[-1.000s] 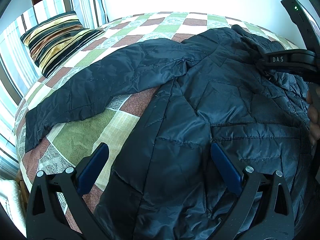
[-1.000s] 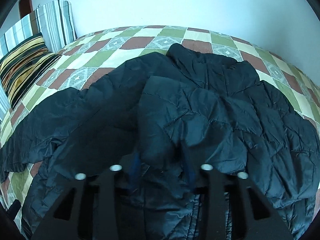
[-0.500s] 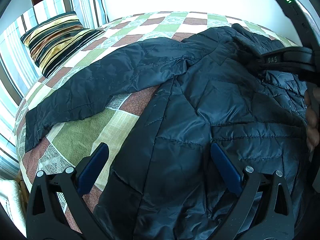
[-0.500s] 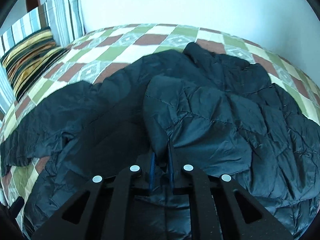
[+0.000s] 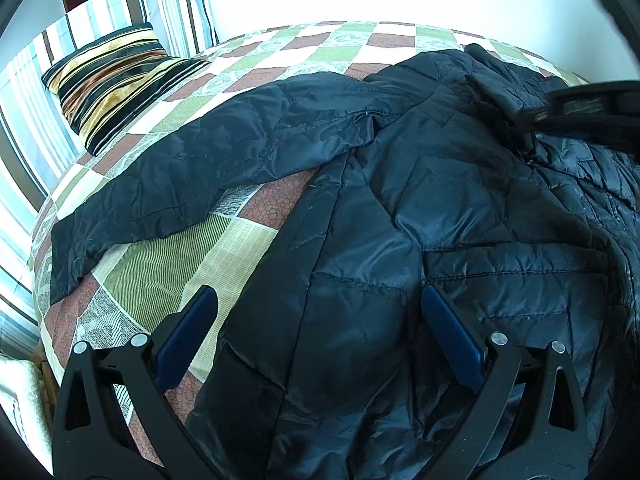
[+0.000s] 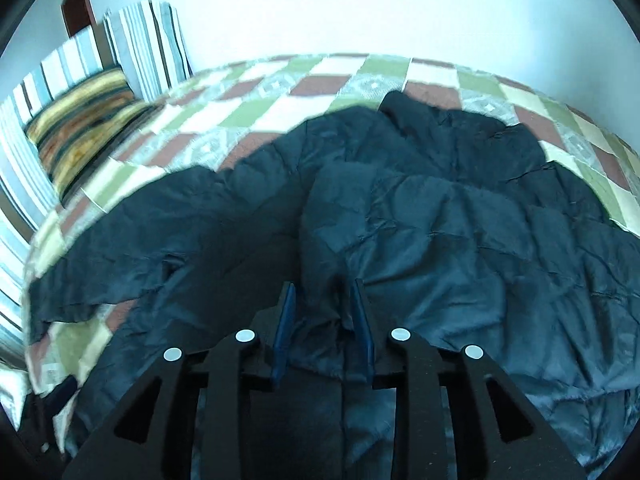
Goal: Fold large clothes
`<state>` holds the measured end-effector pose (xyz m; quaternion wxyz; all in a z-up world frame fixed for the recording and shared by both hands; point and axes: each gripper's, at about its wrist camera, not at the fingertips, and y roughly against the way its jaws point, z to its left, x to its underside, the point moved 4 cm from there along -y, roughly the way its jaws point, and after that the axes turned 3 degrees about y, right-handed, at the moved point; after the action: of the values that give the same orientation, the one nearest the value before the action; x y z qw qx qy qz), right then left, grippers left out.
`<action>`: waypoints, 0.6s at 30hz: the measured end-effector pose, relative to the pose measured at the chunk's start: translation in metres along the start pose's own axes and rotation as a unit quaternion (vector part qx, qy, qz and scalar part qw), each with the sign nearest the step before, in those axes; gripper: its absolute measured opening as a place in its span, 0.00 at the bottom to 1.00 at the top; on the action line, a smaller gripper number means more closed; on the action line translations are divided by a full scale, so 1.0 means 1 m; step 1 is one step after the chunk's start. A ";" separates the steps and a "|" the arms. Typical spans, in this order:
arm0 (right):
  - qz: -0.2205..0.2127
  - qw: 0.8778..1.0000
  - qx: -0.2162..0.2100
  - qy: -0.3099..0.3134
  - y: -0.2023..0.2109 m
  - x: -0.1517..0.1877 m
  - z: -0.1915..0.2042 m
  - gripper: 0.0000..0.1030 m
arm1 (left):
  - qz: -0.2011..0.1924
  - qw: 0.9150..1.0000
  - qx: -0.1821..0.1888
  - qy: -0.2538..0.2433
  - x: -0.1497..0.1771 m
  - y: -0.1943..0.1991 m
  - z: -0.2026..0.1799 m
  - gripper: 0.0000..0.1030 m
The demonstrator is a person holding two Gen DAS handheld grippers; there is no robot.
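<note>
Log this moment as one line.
left gripper: open over black quilted jacket | right gripper: jaws just opened, folded sleeve between | patchwork bedspread

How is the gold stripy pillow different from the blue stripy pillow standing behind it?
The gold pillow has gold, black and brown stripes, but the blue pillow has pale blue, white and brown ones. The gold pillow lies leaning back on the checked bed cover, while the blue pillow stands upright against the wall. The gold pillow's stripes run sideways and the blue pillow's run up and down. Both are striped and sit at the same end of the bed.
</note>
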<state>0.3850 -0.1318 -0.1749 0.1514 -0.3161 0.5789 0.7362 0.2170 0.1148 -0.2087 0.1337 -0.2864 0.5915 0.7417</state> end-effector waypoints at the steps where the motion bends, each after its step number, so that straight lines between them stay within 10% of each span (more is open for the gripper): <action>1: -0.011 1.000 0.002 -0.005 0.009 -0.001 -0.007 0.28 | 0.000 1.000 0.000 0.000 0.000 0.000 0.001 0.98; 9: -0.053 0.981 0.125 -0.136 0.065 0.002 -0.179 0.27 | 0.000 1.000 0.000 0.000 0.000 0.000 0.000 0.98; 18: 0.043 0.966 0.208 -0.145 0.008 0.046 -0.256 0.22 | 0.000 1.000 -0.009 -0.007 0.001 -0.001 -0.002 0.98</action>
<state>0.4195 -0.3834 -0.2313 0.2641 -0.1427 0.7040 0.6437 0.2174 0.1134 -0.2102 0.1352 -0.2823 0.5842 0.7488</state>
